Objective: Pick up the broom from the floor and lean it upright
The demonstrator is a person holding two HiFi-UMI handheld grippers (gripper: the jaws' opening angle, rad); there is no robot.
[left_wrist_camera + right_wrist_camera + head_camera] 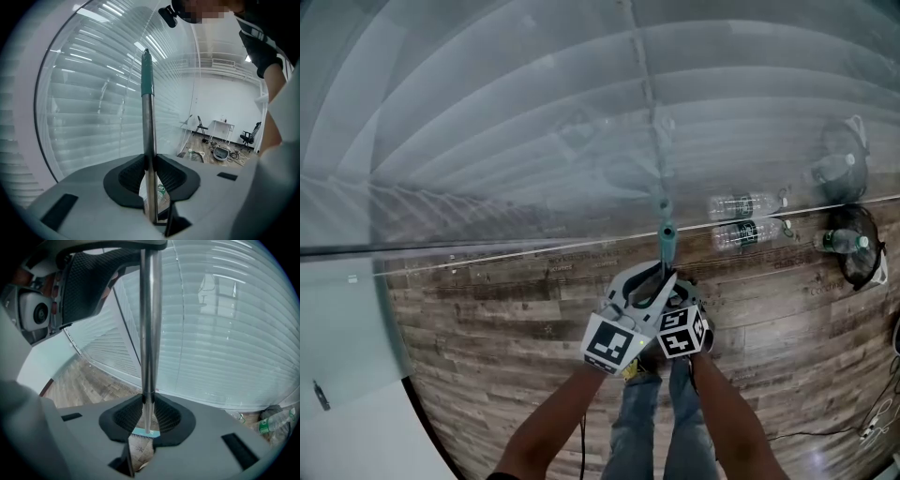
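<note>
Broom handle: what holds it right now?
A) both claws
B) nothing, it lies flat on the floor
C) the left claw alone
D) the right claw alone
A: in the left gripper view the left claw is shut on the metal broom handle, and in the right gripper view the right claw pinches the same handle.

Left gripper (151, 161), right gripper (148, 404): grey shells, blk mesh pads (131, 176). Marker cubes (614, 342), frame ctr: blk/wht squares. Jeans (642, 422): blue, btm ctr.
</note>
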